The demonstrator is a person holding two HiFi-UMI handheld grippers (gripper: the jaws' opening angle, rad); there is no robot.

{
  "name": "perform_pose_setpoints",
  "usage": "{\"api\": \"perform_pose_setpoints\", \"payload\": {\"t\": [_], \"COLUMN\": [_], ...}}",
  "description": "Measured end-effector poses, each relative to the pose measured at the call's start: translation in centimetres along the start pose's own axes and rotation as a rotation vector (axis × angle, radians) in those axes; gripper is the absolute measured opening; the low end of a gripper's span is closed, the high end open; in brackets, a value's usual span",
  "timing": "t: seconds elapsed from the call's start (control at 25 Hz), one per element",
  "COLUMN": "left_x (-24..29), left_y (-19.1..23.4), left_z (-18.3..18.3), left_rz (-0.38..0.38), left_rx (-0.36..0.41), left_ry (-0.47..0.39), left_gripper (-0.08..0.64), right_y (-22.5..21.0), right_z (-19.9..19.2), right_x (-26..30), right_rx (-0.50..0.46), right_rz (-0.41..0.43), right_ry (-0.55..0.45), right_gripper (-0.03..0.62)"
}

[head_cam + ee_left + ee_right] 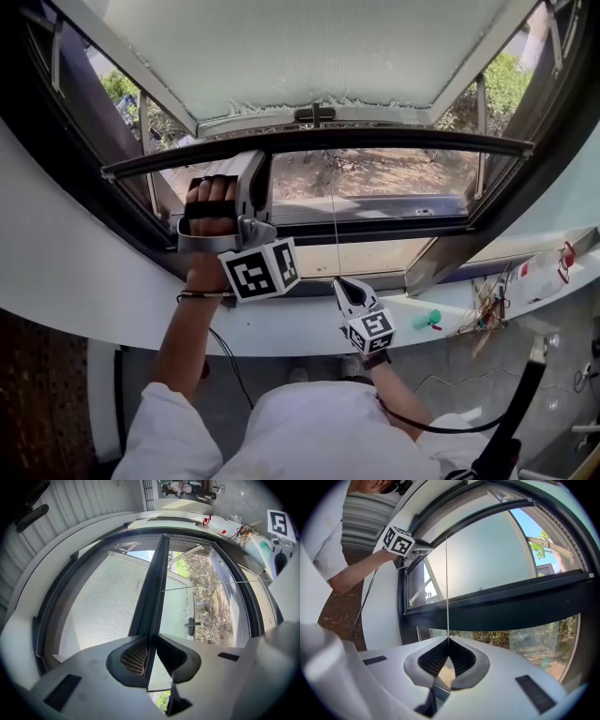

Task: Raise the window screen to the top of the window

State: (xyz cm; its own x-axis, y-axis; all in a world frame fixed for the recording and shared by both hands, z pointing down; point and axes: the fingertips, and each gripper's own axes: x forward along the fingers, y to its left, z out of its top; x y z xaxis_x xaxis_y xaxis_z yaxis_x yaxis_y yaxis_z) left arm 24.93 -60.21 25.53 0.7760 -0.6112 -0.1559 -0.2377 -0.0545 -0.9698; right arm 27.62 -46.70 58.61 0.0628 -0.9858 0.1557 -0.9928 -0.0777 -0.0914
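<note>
White-sleeved arms (173, 427) are reaching up from the bottom of the head view. Left gripper (151, 638) is clamping the dark metal bottom rail (375, 140) of the white mesh window screen (309, 56). The rail is sitting roughly mid-window, mesh above it, top frame well off. Right gripper (448, 641) is pinching, jaws together, the thin pale cord (335, 225) running down from the rail. Judgement: both hands should be lifting evenly, keeping the rail level and the cord taut.

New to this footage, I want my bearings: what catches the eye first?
The dark screen bar spans the window, clamped near its left end by the left tongs, with pale mesh screen above it. Lower down, the right tongs are shut on a thin cord running up toward the bar.
</note>
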Motion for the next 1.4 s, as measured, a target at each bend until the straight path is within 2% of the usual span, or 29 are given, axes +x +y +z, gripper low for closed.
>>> {"api": "perform_pose_setpoints", "payload": {"t": [0.36, 0.64, 1.08, 1.4], "left_x": [0.0, 0.0, 0.1, 0.9], "left_y": [1.0, 2.6, 7.0, 9.7], "left_z": [0.2, 0.2, 1.1, 1.3], "left_rz": [0.007, 0.023, 0.105, 0.142], "left_rx": [0.018, 0.008, -0.014, 0.002], "left_ry": [-0.006, -0.021, -0.038, -0.021], "left_gripper": [0.046, 0.046, 0.046, 0.046], "right_y": [0.2, 1.3, 1.2, 1.7], "right_z": [1.1, 2.7, 7.0, 9.8], "right_x": [-0.8, -0.9, -1.2, -0.6], "right_rx": [0.031, -0.004, -0.017, -0.033], "right_rz": [-0.013, 0.003, 0.019, 0.028], "right_ry": [-0.027, -0.042, -0.133, -0.154], "right_gripper": [-0.011, -0.011, -0.011, -0.011]}}
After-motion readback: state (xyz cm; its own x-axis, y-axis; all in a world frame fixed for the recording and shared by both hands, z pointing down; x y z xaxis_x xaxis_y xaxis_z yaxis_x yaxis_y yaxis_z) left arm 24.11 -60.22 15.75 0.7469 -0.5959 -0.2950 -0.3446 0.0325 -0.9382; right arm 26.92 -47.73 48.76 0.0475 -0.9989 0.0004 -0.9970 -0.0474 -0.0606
